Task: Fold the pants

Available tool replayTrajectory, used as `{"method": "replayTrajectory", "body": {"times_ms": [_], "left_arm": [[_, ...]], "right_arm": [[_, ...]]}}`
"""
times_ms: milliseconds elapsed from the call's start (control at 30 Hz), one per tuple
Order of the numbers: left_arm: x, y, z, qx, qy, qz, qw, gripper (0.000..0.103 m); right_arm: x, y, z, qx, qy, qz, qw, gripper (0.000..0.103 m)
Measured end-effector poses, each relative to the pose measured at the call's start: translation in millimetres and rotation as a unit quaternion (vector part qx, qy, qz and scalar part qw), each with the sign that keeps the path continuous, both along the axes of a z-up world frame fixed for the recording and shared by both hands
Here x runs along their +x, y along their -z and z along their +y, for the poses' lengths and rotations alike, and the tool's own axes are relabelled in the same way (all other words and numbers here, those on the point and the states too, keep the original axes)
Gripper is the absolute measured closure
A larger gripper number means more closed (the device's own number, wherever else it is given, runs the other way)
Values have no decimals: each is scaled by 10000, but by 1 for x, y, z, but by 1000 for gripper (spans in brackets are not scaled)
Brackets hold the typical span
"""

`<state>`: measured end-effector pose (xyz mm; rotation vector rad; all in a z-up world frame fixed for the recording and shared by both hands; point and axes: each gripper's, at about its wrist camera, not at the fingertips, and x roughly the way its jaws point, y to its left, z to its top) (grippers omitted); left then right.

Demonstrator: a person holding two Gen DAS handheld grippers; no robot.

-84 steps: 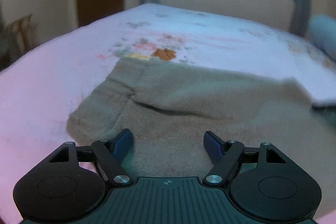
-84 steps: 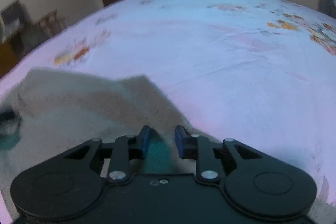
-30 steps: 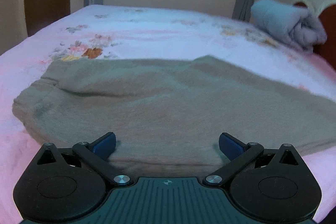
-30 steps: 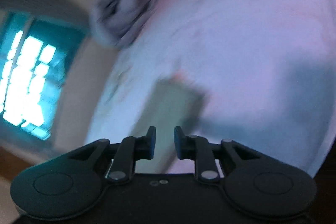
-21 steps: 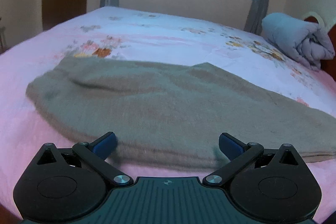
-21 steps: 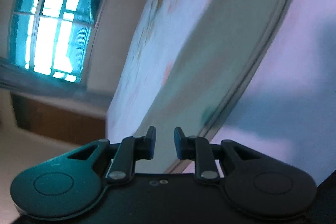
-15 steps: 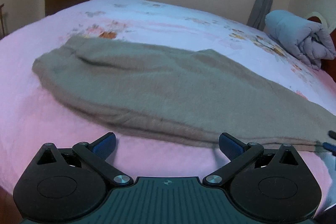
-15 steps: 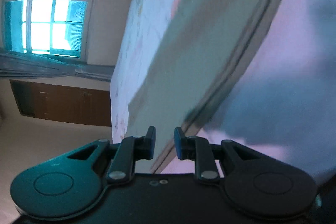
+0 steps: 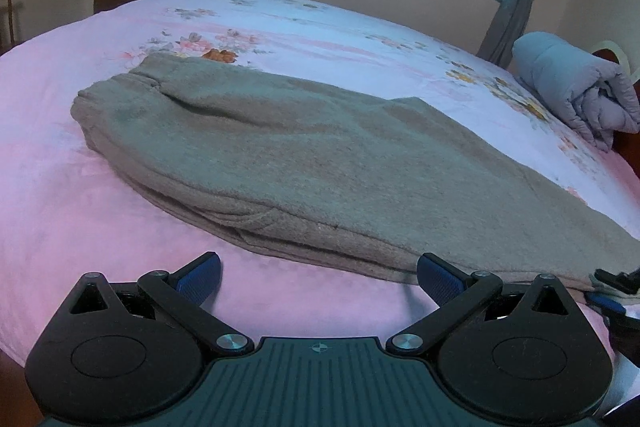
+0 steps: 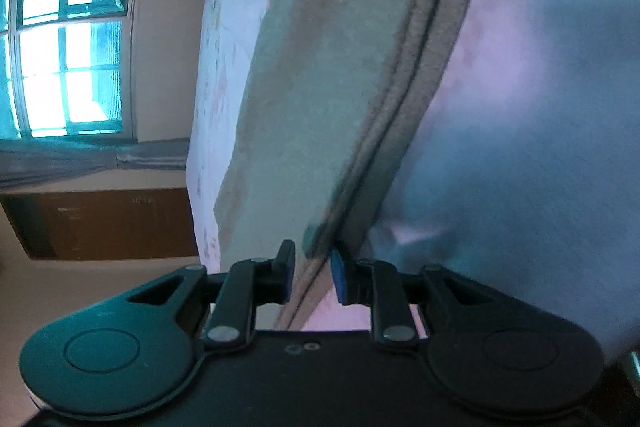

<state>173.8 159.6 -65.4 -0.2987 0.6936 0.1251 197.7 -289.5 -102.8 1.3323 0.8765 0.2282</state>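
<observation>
Right wrist: pants (image 10: pixel 344 75) hem between narrowed tongs (image 10: pixel 312 269).

Fuzzy matt fleece pants (image 9: pixel 304 163); smooth floral cotton bedsheet (image 9: pixel 80 211); matt black plastic hand-held gripper (image 9: pixel 318 275), ribbed pads.

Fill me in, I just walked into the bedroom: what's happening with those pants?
A person with a handheld gripper in each hand is folding grey pants on a pink floral bed. The pants lie folded lengthwise, one leg on the other. The left gripper hovers open off the near edge. The right gripper straddles the cuff end, jaws nearly closed; whether it grips is unclear.
</observation>
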Motion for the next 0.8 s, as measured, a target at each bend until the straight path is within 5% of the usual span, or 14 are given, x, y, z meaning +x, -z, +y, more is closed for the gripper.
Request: {"method": "replayTrajectory", "body": {"times_ms": [67,267,467,567,800], "left_arm": [[0,0,0,6,13,6,10000,0],[1,1,0,16,58,20,10000,0],[2,0,-2,66,109,54,9999,0],[1,-3,-2,116,101,6,9999,0],[18,-16,-24,295,351,-210,9987,0]], "right_arm": [[3,2,0,-147,48,-47,9999,103],[-8,-27,4,-624,-112,-587,9963,103],[-1,7,-1,-473,-117,-115,9987,103],[-10,-9,-13,-438,-23,-282,9986,88],[-35,-28,-84,-584,812,-477,9938,88]]}}
